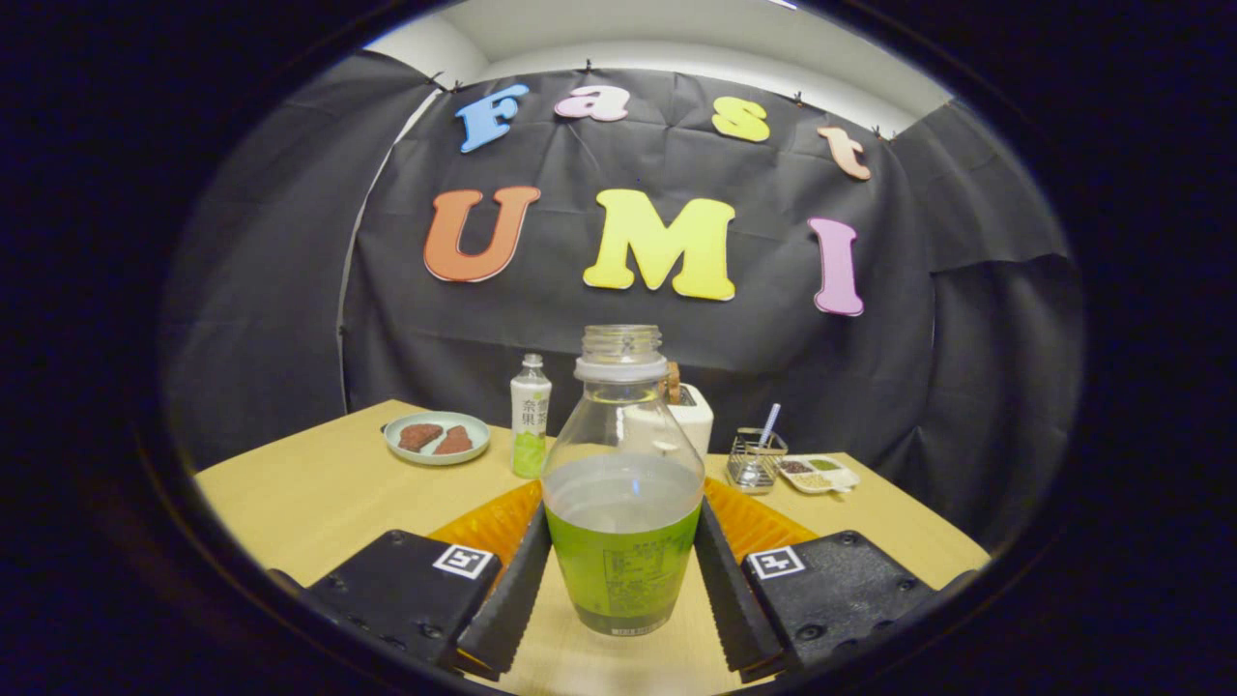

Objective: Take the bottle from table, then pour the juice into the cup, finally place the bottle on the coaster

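Note:
A clear, uncapped bottle (pixel 621 522) with a green label and pale juice up to about half its height stands upright between my fingers. My gripper (pixel 621 556) is shut on the bottle: the left ribbed black finger (pixel 512 590) and the right one (pixel 727 590) both press on its lower sides. Its base sits at or just above the wooden table (pixel 319 488); I cannot tell which. A white cup (pixel 698 416) stands beyond the bottle, partly hidden by its shoulder, with a small brown thing at its rim.
Farther back on the table stand a small capped bottle (pixel 530 425) with a green label, a pale plate (pixel 437 437) with two brown pieces, a wire holder (pixel 756 456) with a stick in it, and a little divided dish (pixel 818 474). The black cloth wall closes the back.

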Tool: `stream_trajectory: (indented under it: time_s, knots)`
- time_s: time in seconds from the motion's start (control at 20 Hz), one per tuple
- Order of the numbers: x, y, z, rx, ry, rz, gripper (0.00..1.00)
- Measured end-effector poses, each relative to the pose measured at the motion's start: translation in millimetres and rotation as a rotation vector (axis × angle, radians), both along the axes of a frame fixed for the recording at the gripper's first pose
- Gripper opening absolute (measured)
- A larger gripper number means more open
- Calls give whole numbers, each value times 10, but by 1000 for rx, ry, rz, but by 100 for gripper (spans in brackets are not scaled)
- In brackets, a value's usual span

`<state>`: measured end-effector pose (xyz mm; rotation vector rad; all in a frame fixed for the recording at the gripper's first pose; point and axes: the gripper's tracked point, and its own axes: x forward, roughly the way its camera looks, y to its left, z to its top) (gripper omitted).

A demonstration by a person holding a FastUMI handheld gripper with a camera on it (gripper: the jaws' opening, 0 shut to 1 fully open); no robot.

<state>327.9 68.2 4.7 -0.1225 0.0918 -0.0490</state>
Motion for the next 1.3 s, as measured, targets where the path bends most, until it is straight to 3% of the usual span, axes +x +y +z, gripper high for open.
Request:
stream_trajectory:
  time_s: [0.5, 1.15, 1.3]
  knots:
    - [628, -235, -428, 53, 43, -2, 81]
    - [582, -334, -499, 86, 63, 2, 84]
    - [473, -352, -408, 99, 48, 5, 100]
